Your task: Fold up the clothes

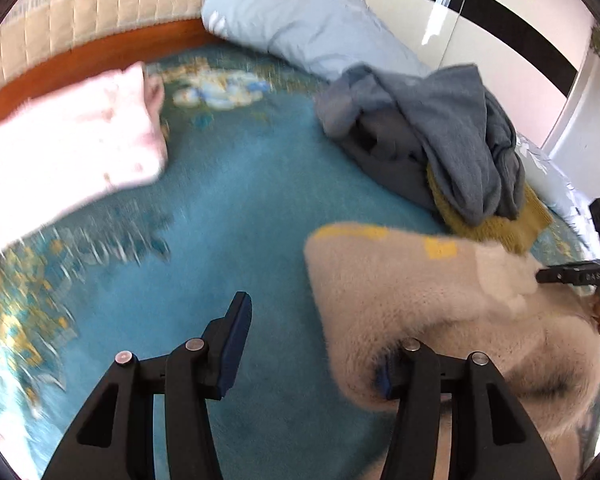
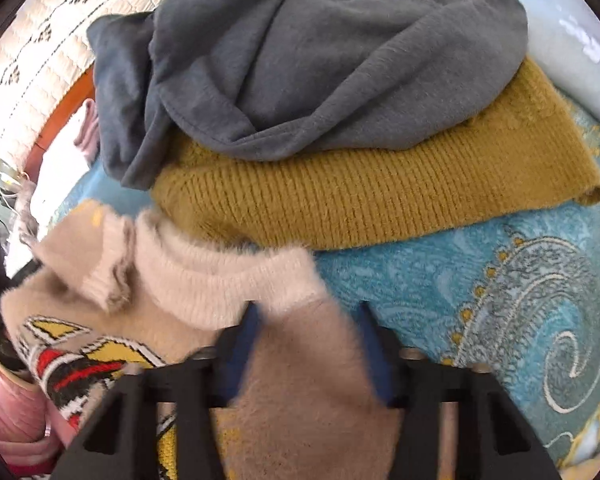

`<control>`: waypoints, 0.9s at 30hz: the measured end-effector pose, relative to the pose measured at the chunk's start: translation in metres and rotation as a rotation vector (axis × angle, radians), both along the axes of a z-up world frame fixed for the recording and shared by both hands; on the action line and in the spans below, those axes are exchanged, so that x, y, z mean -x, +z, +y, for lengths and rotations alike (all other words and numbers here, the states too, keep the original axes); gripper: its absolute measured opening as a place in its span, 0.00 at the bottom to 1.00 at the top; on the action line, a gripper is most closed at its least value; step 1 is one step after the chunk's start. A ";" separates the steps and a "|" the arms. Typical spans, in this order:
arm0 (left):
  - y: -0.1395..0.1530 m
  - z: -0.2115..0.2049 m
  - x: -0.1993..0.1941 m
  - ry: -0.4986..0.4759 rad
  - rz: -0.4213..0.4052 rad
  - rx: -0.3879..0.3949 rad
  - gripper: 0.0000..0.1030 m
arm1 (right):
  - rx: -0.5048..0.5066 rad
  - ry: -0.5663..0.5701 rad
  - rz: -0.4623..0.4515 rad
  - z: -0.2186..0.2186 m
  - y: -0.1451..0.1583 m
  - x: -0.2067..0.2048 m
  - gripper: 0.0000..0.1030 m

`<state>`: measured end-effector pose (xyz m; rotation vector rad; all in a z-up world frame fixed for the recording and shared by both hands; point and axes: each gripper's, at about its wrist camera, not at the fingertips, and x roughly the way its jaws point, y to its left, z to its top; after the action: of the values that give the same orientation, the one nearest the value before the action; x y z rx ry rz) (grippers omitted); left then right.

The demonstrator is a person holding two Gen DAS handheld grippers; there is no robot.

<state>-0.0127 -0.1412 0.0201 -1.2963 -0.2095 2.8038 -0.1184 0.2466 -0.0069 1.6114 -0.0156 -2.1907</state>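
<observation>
A fuzzy beige sweater [image 1: 440, 312] with a yellow, red and black pattern [image 2: 72, 360] lies on the blue patterned blanket [image 1: 228, 208]. My left gripper [image 1: 312, 332] is open. Its left finger is bare over the blanket, and the sweater's edge drapes over its right finger [image 1: 384, 376]. In the right wrist view my right gripper [image 2: 308, 320] is shut on a bunch of the beige sweater [image 2: 312, 380], which fills the gap between the blue pads. From the left wrist view the right gripper [image 1: 540, 276] sits at the sweater's pale ribbed hem.
A crumpled grey garment [image 2: 320, 60] lies on a mustard knit sweater [image 2: 380, 184] just beyond the beige one. A folded pink garment [image 1: 72, 148] sits at the left. A light blue pillow [image 1: 312, 20] and the quilted headboard [image 1: 80, 12] lie behind. A pink sleeve [image 2: 16, 420] shows at lower left.
</observation>
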 end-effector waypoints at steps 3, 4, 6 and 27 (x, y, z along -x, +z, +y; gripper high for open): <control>0.008 0.007 0.007 -0.007 0.039 0.045 0.49 | -0.036 -0.015 0.033 0.000 0.006 -0.011 0.18; 0.009 0.010 0.009 -0.009 0.047 0.055 0.45 | -0.055 -0.013 0.041 -0.001 0.008 -0.016 0.16; 0.011 0.013 0.012 -0.009 0.056 0.056 0.27 | -0.101 -0.006 0.058 -0.007 0.012 -0.025 0.14; -0.014 -0.068 0.049 0.139 0.046 -0.409 0.12 | -0.043 -0.270 0.304 -0.002 0.068 -0.006 0.08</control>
<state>-0.0614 -0.2094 0.0061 -1.1568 -0.8488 2.6899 -0.1121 0.2444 0.0614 1.3461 -0.1041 -2.6401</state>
